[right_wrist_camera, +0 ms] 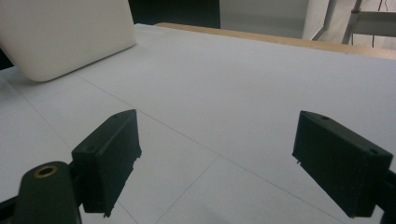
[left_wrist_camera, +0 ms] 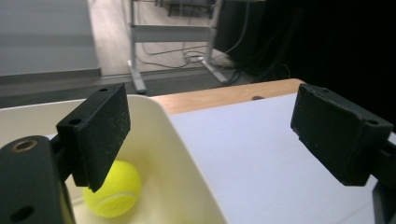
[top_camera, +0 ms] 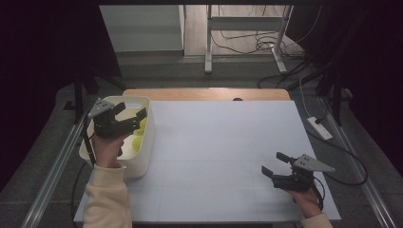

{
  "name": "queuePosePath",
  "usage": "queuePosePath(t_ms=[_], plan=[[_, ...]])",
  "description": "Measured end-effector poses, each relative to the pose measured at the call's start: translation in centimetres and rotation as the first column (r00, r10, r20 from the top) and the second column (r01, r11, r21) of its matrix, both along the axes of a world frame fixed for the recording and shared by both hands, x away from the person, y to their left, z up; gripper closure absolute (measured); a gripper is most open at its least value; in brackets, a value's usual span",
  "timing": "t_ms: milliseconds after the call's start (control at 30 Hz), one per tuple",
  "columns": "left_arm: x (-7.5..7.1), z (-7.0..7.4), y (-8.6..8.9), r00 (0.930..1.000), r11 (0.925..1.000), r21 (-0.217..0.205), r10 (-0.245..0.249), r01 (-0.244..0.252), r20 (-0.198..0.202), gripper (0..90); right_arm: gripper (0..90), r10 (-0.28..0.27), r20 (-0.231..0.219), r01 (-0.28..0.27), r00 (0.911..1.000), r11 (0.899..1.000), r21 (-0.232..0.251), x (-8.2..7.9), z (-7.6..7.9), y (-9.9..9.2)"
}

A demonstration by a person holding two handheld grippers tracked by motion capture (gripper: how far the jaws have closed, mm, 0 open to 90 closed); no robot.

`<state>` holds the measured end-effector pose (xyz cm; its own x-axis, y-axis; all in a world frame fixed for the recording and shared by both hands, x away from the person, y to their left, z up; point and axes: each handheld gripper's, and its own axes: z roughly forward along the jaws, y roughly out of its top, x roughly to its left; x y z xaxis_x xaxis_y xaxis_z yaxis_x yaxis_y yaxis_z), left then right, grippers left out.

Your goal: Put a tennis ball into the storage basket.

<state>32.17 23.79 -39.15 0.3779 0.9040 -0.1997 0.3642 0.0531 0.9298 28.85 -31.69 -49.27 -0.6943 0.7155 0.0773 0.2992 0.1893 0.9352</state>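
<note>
The yellow felt tennis ball point(left_wrist_camera: 112, 188) already lies inside the cream plastic bin point(top_camera: 146, 142), the left gripper point(top_camera: 127, 115) hovering above that bin with jaws wide and empty, while the right gripper point(top_camera: 274, 163) waits well apart, jaws spread, nothing held.

A flat white rectangular tabletop point(top_camera: 223, 156), scored by faint grid lines, is laid over a light wooden board point(top_camera: 204, 93) whose strip is exposed along the far edge. A cream rounded-corner plastic bin point(top_camera: 145, 142) is stood directly on the white surface at its left side.
</note>
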Motion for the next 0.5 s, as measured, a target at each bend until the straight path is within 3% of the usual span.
queuePosePath(t_ms=[233,500], plan=[[-0.1,0.1,-0.6,0.9971,0.9967,-0.03,-0.075,0.076,0.015,12.9,14.5,0.001,0.0,-0.001,1.0,1.0,0.0,0.0,0.0,0.0],[-0.2,0.2,-1.5,0.9927,0.9927,-0.015,-0.12,0.12,0.014,13.4,14.5,0.0,-0.001,0.0,1.0,1.0,-0.001,0.0,0.0,0.0]])
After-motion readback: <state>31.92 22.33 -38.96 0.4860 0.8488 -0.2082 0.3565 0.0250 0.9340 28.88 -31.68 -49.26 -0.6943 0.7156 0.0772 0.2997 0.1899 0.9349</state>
